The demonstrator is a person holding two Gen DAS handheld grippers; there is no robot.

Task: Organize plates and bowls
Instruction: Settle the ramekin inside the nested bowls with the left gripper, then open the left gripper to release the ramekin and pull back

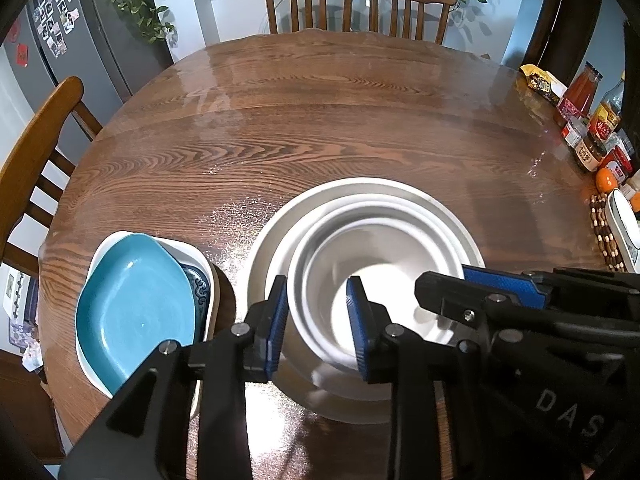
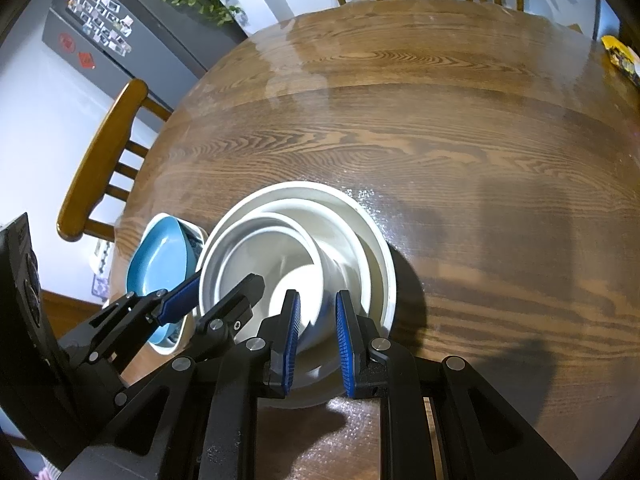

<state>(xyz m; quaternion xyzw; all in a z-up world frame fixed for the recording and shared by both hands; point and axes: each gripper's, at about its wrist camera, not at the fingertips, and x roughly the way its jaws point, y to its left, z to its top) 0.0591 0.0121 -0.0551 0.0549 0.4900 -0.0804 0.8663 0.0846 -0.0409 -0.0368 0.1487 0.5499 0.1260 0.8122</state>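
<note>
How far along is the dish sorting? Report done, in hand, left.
Done: white bowls sit nested in one stack, and the blue plate is stacked in the white dish beside it. In hand: both grippers straddle the innermost bowl wall; the left gripper is open, the right gripper hold is unclear. Left: likely only releasing and withdrawing.

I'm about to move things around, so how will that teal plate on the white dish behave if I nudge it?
The teal plate looks glazed and rigid, so it is probably slippery and chip-prone. It sits tilted on the white dish, not nested flat, so a push would likely make it slide or rock rather than stay put.
</note>
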